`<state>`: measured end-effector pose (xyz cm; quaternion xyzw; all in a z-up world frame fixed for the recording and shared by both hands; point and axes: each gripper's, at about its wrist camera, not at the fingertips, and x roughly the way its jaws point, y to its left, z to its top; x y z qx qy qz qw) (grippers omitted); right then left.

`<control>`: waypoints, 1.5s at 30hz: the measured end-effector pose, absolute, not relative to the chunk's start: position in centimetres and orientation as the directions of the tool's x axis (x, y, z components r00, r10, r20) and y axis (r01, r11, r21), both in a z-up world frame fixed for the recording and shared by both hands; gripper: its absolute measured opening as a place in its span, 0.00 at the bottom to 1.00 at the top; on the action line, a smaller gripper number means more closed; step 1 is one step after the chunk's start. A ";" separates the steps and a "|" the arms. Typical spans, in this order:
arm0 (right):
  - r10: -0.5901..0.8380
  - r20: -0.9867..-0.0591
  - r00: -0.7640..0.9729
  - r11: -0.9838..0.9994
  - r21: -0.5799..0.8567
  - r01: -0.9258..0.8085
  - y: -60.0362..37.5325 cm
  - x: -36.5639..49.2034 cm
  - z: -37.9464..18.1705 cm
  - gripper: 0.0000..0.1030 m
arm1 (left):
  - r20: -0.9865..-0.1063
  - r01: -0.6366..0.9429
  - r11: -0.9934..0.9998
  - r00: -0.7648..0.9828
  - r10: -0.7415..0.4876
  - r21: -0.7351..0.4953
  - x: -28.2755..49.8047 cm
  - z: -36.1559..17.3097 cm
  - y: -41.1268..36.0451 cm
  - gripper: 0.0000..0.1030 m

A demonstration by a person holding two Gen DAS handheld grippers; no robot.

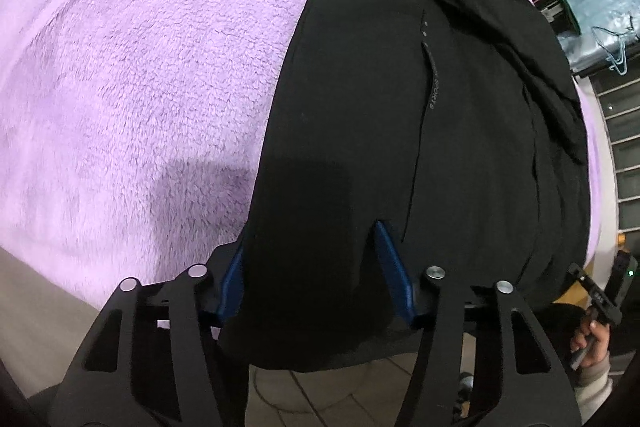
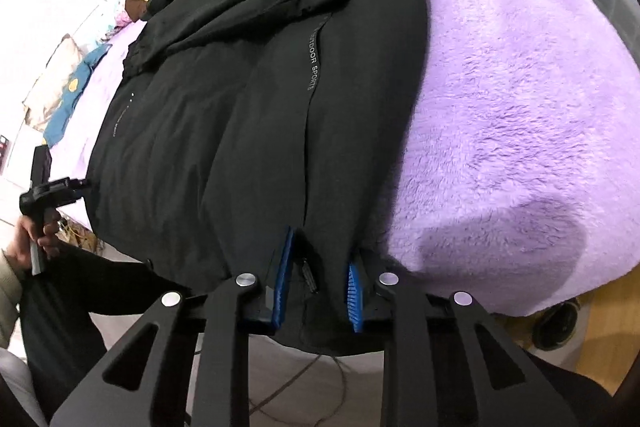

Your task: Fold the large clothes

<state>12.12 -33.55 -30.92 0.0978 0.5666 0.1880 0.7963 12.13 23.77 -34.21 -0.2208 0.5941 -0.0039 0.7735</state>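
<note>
A large black jacket point(image 1: 380, 131) with grey "OUTDOOR SPORTS" lettering lies spread on a purple fleece blanket point(image 1: 140, 67), its hem hanging over the near edge. My left gripper point(image 1: 316, 259) stands at the hem with its blue-padded fingers point(image 1: 394, 277) wide apart and cloth draped between them. My right gripper point(image 2: 320, 267) stands at the hem of the jacket point(image 2: 260, 107) by the zipper, fingers point(image 2: 282, 279) apart with cloth and the zipper pull between them. The sleeves lie folded across the jacket's upper part.
The purple blanket point(image 2: 520, 107) covers the bed. Other clothes and a cushion point(image 2: 60, 87) lie at the far side. A blue-covered surface with wire hangers point(image 1: 616, 55) stands to the right. Floor tiles, cables and a shoe point(image 2: 560, 323) are below the bed edge.
</note>
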 end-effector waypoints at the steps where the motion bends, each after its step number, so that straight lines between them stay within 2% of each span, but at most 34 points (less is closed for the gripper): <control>1: 0.414 -0.864 0.287 0.909 0.374 -0.185 -33.6 12.2 -31.0 0.21 | -0.916 -0.260 0.900 0.293 -0.273 -0.351 12.1 -34.1 23.9 0.50; 5: 0.410 -0.864 0.294 0.911 0.373 -0.176 -33.7 12.2 -31.1 0.13 | -0.912 -0.285 0.885 0.297 -0.283 -0.367 11.8 -34.0 24.5 0.36; 9: 0.420 -0.857 0.299 0.907 0.383 -0.174 -33.9 12.2 -31.0 0.10 | -0.907 -0.296 0.877 0.305 -0.289 -0.379 11.5 -33.7 24.8 0.22; 16: 0.434 -0.842 0.320 0.900 0.395 -0.184 -33.8 12.0 -30.6 0.06 | -0.906 -0.292 0.878 0.311 -0.288 -0.380 11.4 -33.1 24.9 0.10; 18: 0.442 -0.835 0.327 0.897 0.402 -0.184 -33.9 11.9 -30.4 0.06 | -0.898 -0.281 0.874 0.318 -0.305 -0.396 11.8 -32.9 24.6 0.04; 28: 0.493 -0.786 0.374 0.870 0.455 -0.190 -34.7 11.5 -29.0 0.06 | -0.873 -0.276 0.854 0.350 -0.339 -0.442 11.7 -31.2 24.4 0.02; 36: 0.494 -0.759 0.424 0.869 0.425 -0.253 -34.2 11.1 -25.8 0.06 | -0.871 -0.291 0.842 0.341 -0.353 -0.455 10.5 -28.4 24.8 0.02; 45: 0.508 -0.704 0.497 0.861 0.409 -0.301 -34.4 12.3 -20.8 0.05 | -0.806 -0.272 0.776 0.371 -0.460 -0.568 12.1 -24.4 24.1 0.02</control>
